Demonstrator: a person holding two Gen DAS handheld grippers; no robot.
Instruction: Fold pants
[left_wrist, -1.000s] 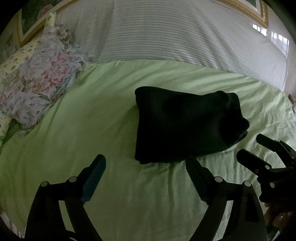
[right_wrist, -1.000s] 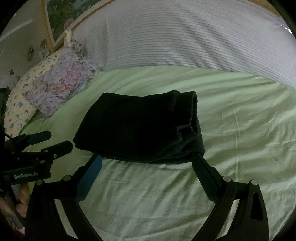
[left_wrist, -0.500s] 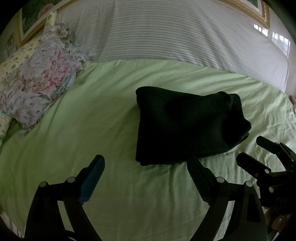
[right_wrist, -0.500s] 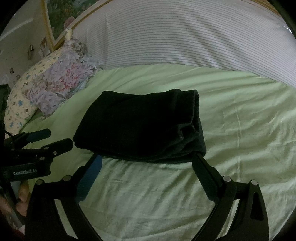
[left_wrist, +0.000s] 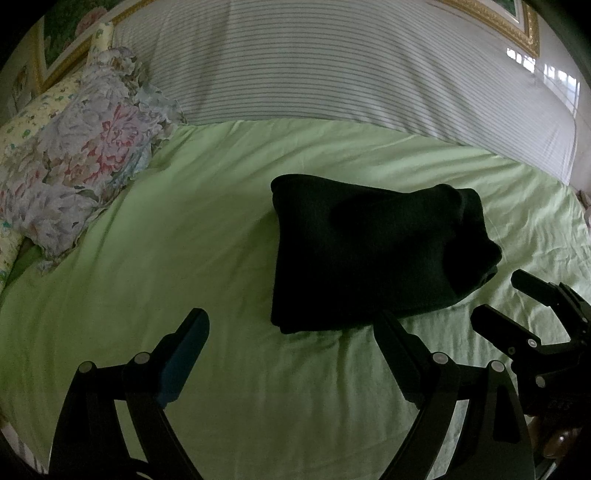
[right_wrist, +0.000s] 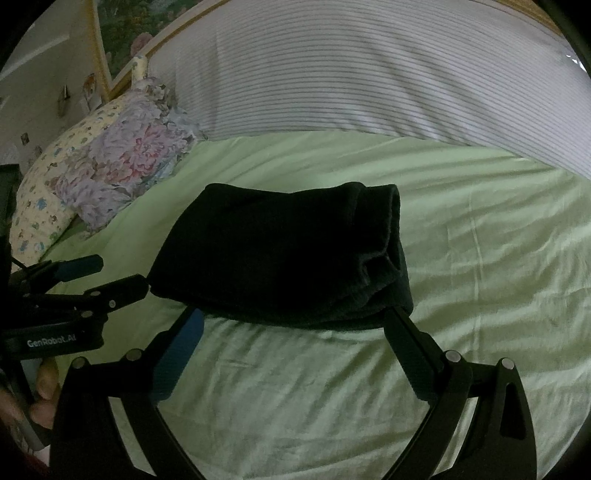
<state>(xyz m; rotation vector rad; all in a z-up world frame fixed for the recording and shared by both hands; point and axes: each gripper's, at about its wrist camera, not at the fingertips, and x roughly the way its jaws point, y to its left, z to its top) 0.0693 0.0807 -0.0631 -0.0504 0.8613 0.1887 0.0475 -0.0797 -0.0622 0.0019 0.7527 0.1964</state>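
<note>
The dark pants (left_wrist: 369, 251) lie folded into a compact rectangle on the green bed sheet (left_wrist: 184, 240); they also show in the right wrist view (right_wrist: 280, 251). My left gripper (left_wrist: 291, 325) is open and empty, just in front of the bundle's near left corner. My right gripper (right_wrist: 295, 321) is open and empty, its fingers at the bundle's near edge. In the left wrist view the right gripper (left_wrist: 506, 299) shows at the right. In the right wrist view the left gripper (right_wrist: 114, 275) shows at the left, beside the pants.
Floral pillows (left_wrist: 81, 155) lie at the far left of the bed. A striped white cover (left_wrist: 332, 66) runs along the far side. The green sheet (right_wrist: 480, 258) stretches wide to the right of the pants.
Both grippers have drifted slightly; the pants sit a little further right in the left wrist view. The pants have not moved on the bed.
</note>
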